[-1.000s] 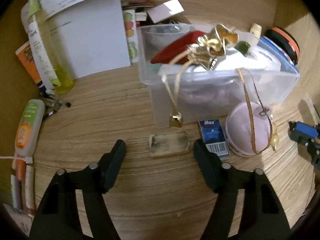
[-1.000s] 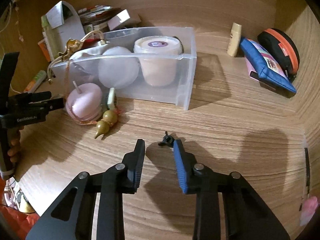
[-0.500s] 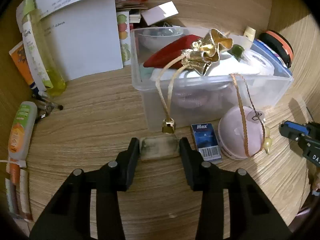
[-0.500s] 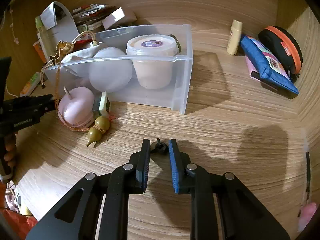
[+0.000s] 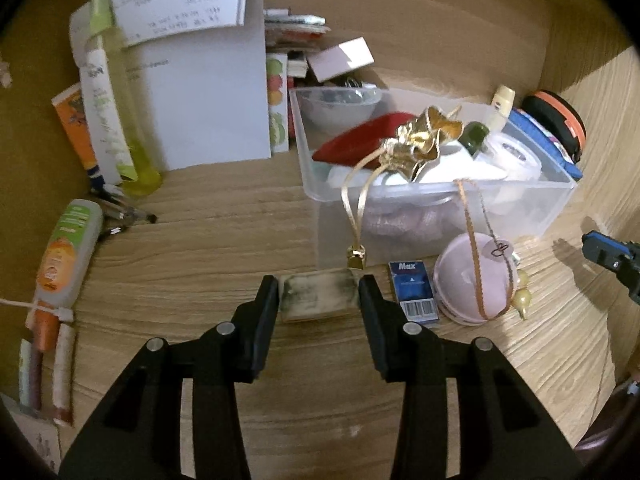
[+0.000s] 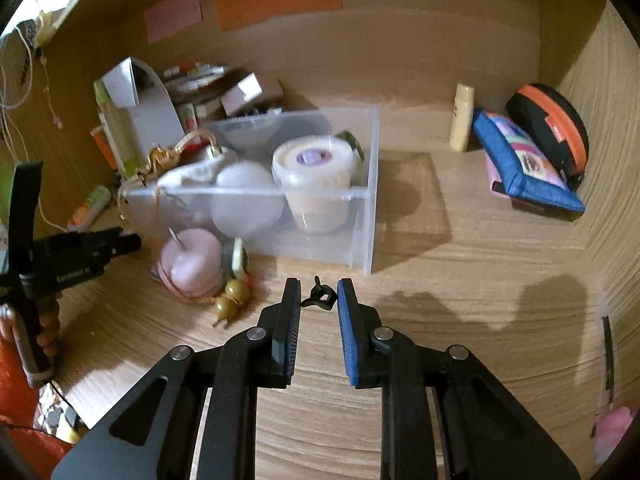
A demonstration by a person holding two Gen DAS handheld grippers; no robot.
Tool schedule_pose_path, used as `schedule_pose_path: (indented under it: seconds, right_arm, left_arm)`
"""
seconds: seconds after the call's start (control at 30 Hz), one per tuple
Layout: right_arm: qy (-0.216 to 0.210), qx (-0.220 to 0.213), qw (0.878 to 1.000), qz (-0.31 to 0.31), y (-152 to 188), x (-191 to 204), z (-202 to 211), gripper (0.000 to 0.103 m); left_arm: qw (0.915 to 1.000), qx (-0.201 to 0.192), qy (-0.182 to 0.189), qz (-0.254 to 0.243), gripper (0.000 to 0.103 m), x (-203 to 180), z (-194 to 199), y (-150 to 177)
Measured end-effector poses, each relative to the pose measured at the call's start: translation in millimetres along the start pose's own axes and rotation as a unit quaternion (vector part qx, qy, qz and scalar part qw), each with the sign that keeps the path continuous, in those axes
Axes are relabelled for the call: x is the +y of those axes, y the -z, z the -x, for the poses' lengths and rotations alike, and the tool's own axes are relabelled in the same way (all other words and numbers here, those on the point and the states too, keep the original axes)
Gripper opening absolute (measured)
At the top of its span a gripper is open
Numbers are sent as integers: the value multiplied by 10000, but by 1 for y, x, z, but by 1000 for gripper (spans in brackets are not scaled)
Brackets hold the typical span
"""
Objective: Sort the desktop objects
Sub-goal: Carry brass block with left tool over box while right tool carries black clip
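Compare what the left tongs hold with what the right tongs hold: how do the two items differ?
The left tongs clamp a pale, smudged rectangular block; the right tongs pinch a tiny black clip. The block spans wide-set pads, the clip narrow ones. The block is flat-sided, the clip irregular. Both are gripped by their sides.

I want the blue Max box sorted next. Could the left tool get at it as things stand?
Probably not yet: the left tool is shut on the worn eraser block. Once emptied, likely yes: the blue Max box lies flat just right of it, top uncovered, though the pink round case crowds its far side.
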State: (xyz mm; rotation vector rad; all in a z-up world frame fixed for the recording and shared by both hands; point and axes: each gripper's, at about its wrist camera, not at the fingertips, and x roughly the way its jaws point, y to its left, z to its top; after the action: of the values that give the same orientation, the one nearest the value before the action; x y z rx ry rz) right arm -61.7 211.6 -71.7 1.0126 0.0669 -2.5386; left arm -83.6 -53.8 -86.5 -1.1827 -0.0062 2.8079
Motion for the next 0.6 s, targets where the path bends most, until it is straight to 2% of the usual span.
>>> schedule_pose_path:
  seconds: [0.27,0.4,0.6]
  right_arm:
    - [-381,-382,9984,-187,-9,4,16,17]
    - [-645,-553,9960,-283,-12,9,24,17]
    - [-808,-802,9930,-326,-19,15,36,17]
  left_arm:
    - [9992,-389,2,53,41,-5,30,0]
    - [9983,-564,133,65,41,-11,44,-1]
    - [9961,-836,265,76,41,-21,63,-7]
